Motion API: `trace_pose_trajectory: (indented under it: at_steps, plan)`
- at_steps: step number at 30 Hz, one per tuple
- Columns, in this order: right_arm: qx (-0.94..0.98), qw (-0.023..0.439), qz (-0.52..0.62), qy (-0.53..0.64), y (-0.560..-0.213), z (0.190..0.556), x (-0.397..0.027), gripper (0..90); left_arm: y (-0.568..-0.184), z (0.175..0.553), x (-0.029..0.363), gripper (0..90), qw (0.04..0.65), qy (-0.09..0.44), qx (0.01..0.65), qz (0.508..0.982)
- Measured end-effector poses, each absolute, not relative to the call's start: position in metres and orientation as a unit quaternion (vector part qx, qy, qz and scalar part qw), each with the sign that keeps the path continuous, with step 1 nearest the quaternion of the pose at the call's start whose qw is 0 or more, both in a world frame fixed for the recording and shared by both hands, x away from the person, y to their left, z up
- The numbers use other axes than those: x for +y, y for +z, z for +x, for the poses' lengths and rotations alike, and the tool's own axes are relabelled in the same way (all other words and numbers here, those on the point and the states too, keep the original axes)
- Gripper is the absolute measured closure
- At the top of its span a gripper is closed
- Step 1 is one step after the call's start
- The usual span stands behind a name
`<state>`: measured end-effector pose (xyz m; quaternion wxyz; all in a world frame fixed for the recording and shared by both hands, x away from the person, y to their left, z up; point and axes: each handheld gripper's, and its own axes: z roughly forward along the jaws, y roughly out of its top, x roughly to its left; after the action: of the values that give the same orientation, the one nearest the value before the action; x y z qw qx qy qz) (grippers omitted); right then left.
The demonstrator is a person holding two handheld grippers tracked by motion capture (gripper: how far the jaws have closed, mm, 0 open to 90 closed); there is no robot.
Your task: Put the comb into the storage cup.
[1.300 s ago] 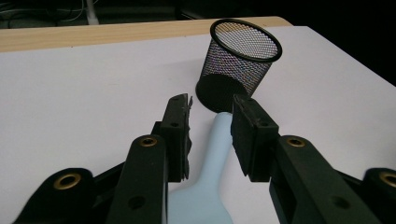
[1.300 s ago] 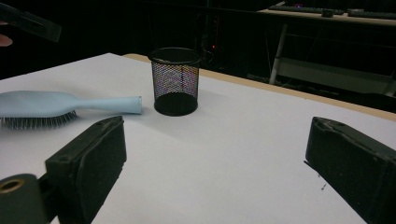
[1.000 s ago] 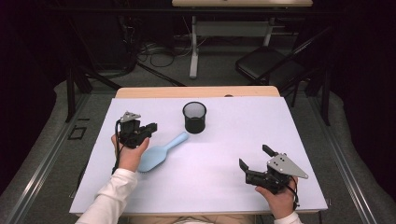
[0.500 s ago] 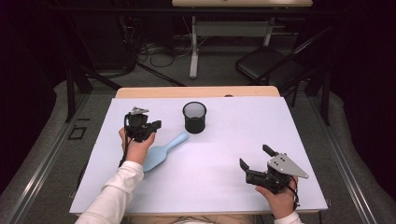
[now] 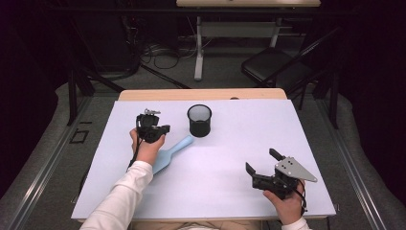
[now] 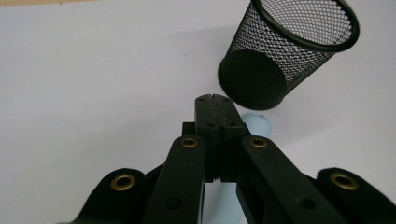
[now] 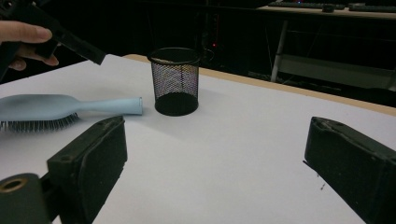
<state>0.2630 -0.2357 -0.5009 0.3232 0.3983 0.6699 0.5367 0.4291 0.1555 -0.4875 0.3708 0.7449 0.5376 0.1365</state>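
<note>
A light blue hairbrush (image 5: pixel 178 147) lies flat on the white table (image 5: pixel 230 143), bristles down, its handle end pointing at a black mesh cup (image 5: pixel 199 120). My left gripper (image 5: pixel 165 128) hovers above the brush handle (image 6: pixel 256 123), jaws shut with nothing between them, tips close to the cup (image 6: pixel 280 51). My right gripper (image 5: pixel 261 160) rests near the front right of the table, wide open and empty, facing the cup (image 7: pixel 176 81) and the brush (image 7: pixel 56 106) from a distance. The right gripper view also catches the left gripper (image 7: pixel 70 42) and a hand over the brush.
The table's wooden far edge (image 5: pixel 201 94) lies just behind the cup. Beyond it are a dark floor with cables, a desk leg (image 5: pixel 197 48) and a black chair (image 5: pixel 277 69). White tabletop stretches between the two grippers.
My left gripper has moved right and a little farther from the person, over the brush handle toward the cup. The right gripper, the brush and the cup have stayed put.
</note>
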Motion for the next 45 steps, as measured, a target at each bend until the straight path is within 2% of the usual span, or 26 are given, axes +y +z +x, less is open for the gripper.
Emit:
trace_pose_trajectory:
  at_steps: [5, 10, 45]
  plan:
    - [0.667, 0.325, 0.404, 0.535, -0.500, 0.263, -0.238, 6.6, -0.493, 0.435, 0.152, 90.0, 0.357, 0.134, 0.544, 0.747]
    - [0.674, 0.319, 0.396, 0.536, -0.499, 0.262, -0.238, 0.0, -0.499, 0.440, 0.150, 90.0, 0.344, 0.130, 0.551, 0.749]
    - [0.676, 0.310, 0.403, 0.534, -0.501, 0.265, -0.242, 0.0, -0.527, 0.461, 0.104, 90.0, 0.261, 0.088, 0.564, 0.779]
